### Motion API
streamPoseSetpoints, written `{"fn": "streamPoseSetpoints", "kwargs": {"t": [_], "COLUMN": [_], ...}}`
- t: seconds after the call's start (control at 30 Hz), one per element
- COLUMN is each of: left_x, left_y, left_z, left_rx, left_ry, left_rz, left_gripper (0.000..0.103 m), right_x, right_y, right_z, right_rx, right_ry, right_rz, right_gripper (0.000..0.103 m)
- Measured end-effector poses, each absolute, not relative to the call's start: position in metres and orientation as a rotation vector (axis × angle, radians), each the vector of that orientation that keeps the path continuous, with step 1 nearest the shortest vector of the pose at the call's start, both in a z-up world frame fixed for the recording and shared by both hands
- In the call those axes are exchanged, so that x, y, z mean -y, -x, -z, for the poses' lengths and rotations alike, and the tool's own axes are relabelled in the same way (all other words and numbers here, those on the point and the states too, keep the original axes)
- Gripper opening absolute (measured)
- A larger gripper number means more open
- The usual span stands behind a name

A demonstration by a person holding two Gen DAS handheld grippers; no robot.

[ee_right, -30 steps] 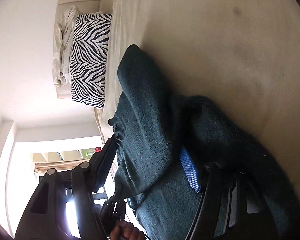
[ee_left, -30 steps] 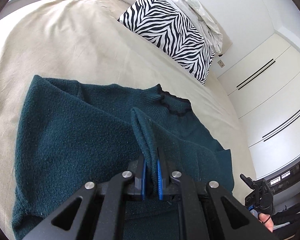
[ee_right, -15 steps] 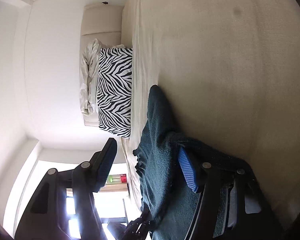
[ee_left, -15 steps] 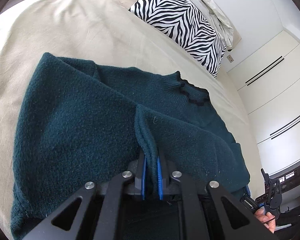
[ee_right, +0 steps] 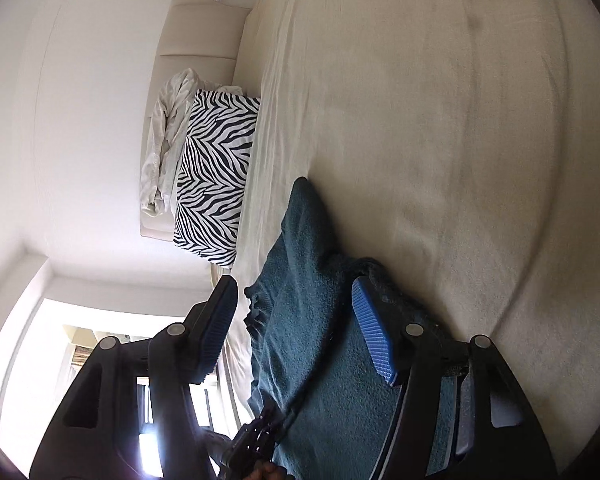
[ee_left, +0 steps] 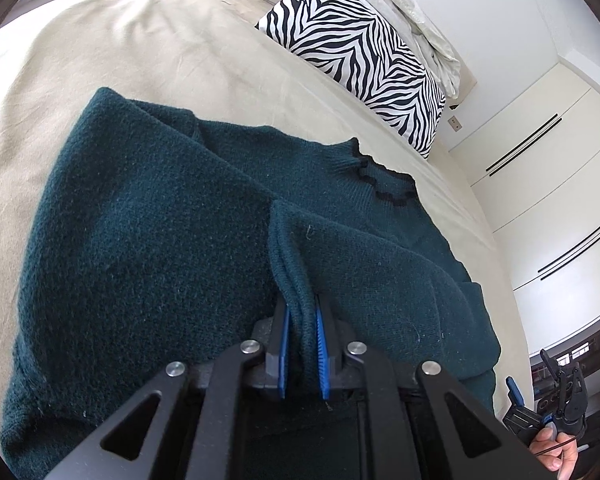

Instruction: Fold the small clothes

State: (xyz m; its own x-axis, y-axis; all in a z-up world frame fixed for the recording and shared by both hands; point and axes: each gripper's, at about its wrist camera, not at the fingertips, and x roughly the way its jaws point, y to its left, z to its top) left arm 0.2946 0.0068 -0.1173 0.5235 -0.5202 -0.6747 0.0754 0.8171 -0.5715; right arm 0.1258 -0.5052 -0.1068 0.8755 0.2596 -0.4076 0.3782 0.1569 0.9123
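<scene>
A dark green knitted sweater (ee_left: 172, 240) lies spread on a bed (ee_left: 140, 52) covered with a beige sheet, its neckline with a dark scalloped trim pointing toward the head of the bed. The left gripper (ee_left: 302, 344) is clamped on a raised fold of the sweater's knit, the blue pads pressing the ridge from both sides, though its jaws have just been easing slightly apart. The right gripper (ee_right: 296, 320) stands with its jaws apart, having just been opening a little; the sweater lies beneath and between its fingers, and neither blue pad presses on the fabric. In the left wrist view the right gripper shows at the lower right edge, off the sweater's corner, with part of a hand (ee_left: 556, 450) below it. A zebra-striped pillow (ee_left: 364, 60) leans at the headboard with a pale crumpled cloth (ee_left: 412, 8) behind it
</scene>
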Motion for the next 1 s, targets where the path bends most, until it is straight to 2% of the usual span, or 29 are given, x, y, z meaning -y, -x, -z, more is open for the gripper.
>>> {"fn": "streamPoseSetpoints", "kwargs": {"t": [0.23, 0.5, 0.6, 0.63, 0.73, 0.83, 1.0], "left_x": [-0.009, -0.008, -0.005, -0.003, 0.000, -0.001, -0.005], "left_y": [-0.292, -0.291, -0.289, -0.288, -0.287, -0.289, -0.289], "left_z": [0.120, 0.117, 0.116, 0.115, 0.114, 0.117, 0.119], "left_rx": [-0.962, -0.965, -0.961, -0.959, -0.952, -0.944, -0.934], "left_ry": [0.529, 0.542, 0.535, 0.531, 0.515, 0.507, 0.527], "left_rz": [0.373, 0.372, 0.370, 0.370, 0.367, 0.368, 0.377], "left_gripper": [0.013, 0.013, 0.015, 0.016, 0.017, 0.018, 0.017], "right_x": [0.467, 0.482, 0.495, 0.498, 0.501, 0.503, 0.495], "right_y": [-0.158, -0.193, -0.184, -0.180, -0.168, -0.166, -0.149], "right_z": [0.129, 0.131, 0.144, 0.146, 0.152, 0.156, 0.137], "right_rx": [-0.717, -0.509, -0.449, -0.436, -0.403, -0.404, -0.546], "right_ry": [-1.443, -1.454, -1.542, -1.537, -1.522, -1.530, -1.408], "right_rz": [0.084, 0.072, 0.053, 0.058, 0.086, 0.059, 0.041], "right_gripper": [0.059, 0.059, 0.051, 0.044, 0.034, 0.034, 0.038]}}
